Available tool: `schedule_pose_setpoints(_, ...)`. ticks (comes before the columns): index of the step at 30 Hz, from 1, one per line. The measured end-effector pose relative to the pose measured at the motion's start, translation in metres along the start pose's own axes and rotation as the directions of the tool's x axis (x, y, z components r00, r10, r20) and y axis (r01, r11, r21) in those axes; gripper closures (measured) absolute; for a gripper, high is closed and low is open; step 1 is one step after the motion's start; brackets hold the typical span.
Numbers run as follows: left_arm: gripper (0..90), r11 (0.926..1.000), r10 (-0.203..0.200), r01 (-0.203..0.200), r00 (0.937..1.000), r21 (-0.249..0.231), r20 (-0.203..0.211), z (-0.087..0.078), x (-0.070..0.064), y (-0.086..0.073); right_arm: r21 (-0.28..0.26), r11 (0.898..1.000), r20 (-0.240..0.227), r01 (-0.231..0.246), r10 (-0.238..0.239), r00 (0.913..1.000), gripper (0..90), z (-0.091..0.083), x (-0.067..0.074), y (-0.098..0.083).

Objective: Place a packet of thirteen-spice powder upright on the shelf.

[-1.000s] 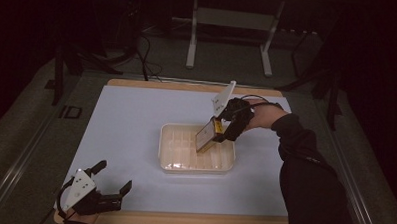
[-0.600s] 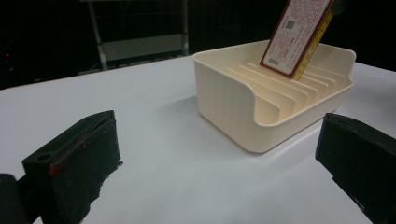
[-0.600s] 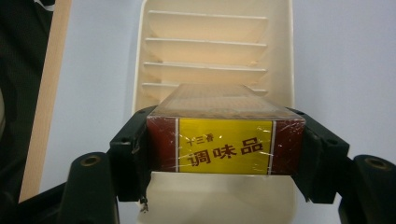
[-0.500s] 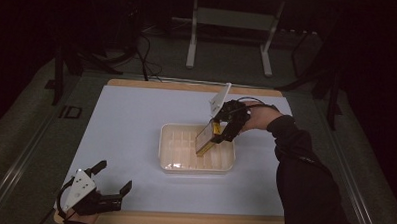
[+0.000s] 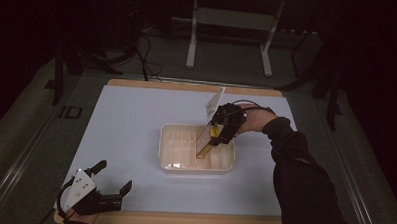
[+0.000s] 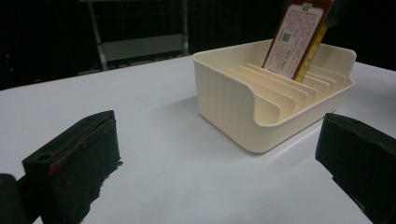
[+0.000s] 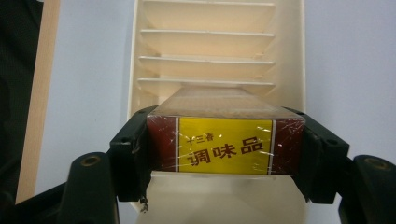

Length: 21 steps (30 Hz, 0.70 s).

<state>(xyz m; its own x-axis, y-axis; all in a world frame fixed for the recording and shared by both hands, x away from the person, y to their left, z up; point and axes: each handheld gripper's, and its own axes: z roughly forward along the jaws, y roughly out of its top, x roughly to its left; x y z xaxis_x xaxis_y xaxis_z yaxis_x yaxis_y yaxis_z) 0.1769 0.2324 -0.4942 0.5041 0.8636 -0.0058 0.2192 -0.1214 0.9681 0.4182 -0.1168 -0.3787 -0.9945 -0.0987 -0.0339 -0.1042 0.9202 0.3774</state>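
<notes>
A cream slotted rack (image 5: 170, 146) stands mid-table, with several dividers inside (image 7: 205, 46). My right gripper (image 5: 216, 135) is shut on a flat red and yellow box (image 5: 204, 139), (image 7: 225, 144), which leans with its lower end down among the rack's slots. From the left gripper view the box (image 6: 296, 39) stands tilted in the rack (image 6: 233, 102). My left gripper (image 5: 109, 181) rests open near the table's front left corner, its jaws wide apart with nothing between them.
The white table top (image 5: 126, 119) has a wooden border (image 5: 182, 220) along its front edge. A metal stand (image 5: 229, 33) is on the dark floor behind the table. A dark sleeve (image 5: 299, 180) reaches in from the lower right.
My right gripper has lowered the box a little further into the rack and shifted slightly left. The left gripper has not moved.
</notes>
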Motion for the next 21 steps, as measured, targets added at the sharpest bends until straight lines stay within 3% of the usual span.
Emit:
schedule_pose_setpoints(10,0.0,1.0,0.001,-0.001,1.0,-0.001,0.001,0.0,0.0,0.0,-0.035,0.999,0.013,-0.004,0.005,0.9999,32.1,0.015,-0.002,0.003)
schedule_pose_setpoints(21,0.0,1.0,0.002,-0.002,1.0,-0.002,0.004,-0.001,0.0,0.0,-0.117,0.993,0.008,-0.013,0.014,0.9999,32.2,0.031,-0.004,-0.003)
